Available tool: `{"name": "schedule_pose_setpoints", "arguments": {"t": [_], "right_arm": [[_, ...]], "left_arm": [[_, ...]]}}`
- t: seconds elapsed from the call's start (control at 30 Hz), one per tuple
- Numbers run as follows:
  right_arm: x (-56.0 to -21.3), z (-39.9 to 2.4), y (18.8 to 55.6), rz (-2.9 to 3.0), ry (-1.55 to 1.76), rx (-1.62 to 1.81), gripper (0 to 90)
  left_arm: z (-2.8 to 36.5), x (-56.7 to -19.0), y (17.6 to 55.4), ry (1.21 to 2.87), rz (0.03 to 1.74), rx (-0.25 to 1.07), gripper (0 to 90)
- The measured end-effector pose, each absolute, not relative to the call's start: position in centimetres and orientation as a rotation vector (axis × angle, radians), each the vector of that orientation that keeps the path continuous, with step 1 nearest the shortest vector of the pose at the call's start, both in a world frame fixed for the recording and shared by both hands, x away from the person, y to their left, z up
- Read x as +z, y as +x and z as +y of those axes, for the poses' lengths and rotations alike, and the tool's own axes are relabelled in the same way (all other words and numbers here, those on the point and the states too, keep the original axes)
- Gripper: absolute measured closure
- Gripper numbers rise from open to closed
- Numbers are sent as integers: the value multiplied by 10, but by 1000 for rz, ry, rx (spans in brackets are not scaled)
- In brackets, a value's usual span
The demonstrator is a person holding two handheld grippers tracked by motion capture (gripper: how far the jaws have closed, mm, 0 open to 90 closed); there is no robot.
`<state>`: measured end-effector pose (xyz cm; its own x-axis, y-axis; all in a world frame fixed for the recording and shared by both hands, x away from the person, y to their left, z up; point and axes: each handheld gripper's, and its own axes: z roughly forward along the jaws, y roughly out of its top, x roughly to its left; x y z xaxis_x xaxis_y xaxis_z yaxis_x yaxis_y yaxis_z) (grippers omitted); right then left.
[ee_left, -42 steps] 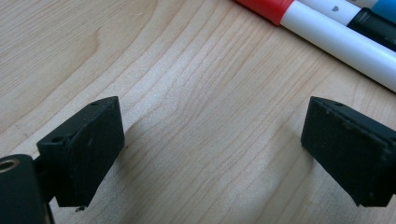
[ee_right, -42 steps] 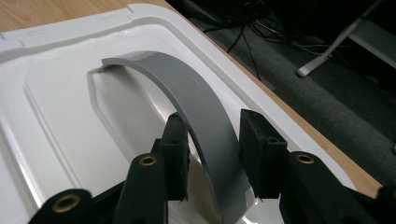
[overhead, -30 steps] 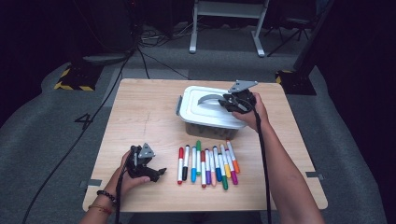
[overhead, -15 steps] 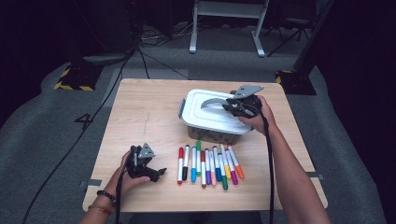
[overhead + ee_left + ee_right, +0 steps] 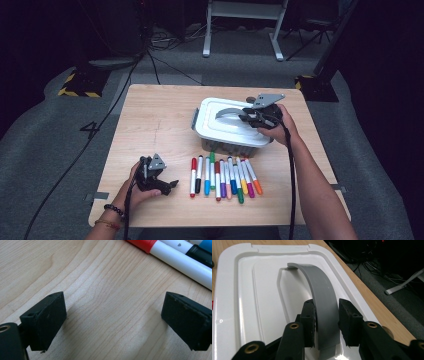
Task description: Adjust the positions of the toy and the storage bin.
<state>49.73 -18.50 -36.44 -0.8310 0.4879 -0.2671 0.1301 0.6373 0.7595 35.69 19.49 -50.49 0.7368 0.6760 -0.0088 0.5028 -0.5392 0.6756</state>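
Note:
A white box (image 5: 220, 131) with a closed lid (image 5: 257, 302) stands on the table right of centre. Its grey arched handle (image 5: 227, 111) (image 5: 322, 285) is raised off the lid. My right gripper (image 5: 246, 116) (image 5: 327, 312) reaches in from the box's right side. Its jaws have just been opening a little, but the handle is still between them and both pads lie against it. Near the front left edge, my left gripper (image 5: 171, 185) (image 5: 113, 315) rests low over bare wood, open and holding nothing. A row of several coloured markers (image 5: 225, 176) lies in front of the box, and a red-capped marker (image 5: 160, 247) lies beyond the left jaws.
The wooden table (image 5: 155, 120) has bare room on its left half and behind the box. Cables trail from both grippers toward the front edge. Grey carpet, floor cables and a stand's white legs (image 5: 240, 35) lie beyond the table.
The right hand has shifted slightly to the right and toward me, keeping the handle between its jaws. The left hand has stayed where it was.

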Motion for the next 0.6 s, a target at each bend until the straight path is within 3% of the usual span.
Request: {"name": "schedule_pose_setpoints", "arguments": {"t": [0.07,0.13,0.23,0.43,0.6], "right_arm": [[-364,-186,498,2399,509,1104,627],[-361,-186,501,2418,541,1151,529],[-359,-182,506,2450,561,1145,488],[-359,-171,518,2512,606,1129,445],[-361,-164,530,2562,643,1090,479]], "left_arm": [[195,-505,357,2260,884,332,65],[195,-505,357,2259,884,331,64],[195,-505,357,2259,884,332,64],[195,-505,357,2261,882,331,64],[195,-505,357,2261,880,331,64]]}}
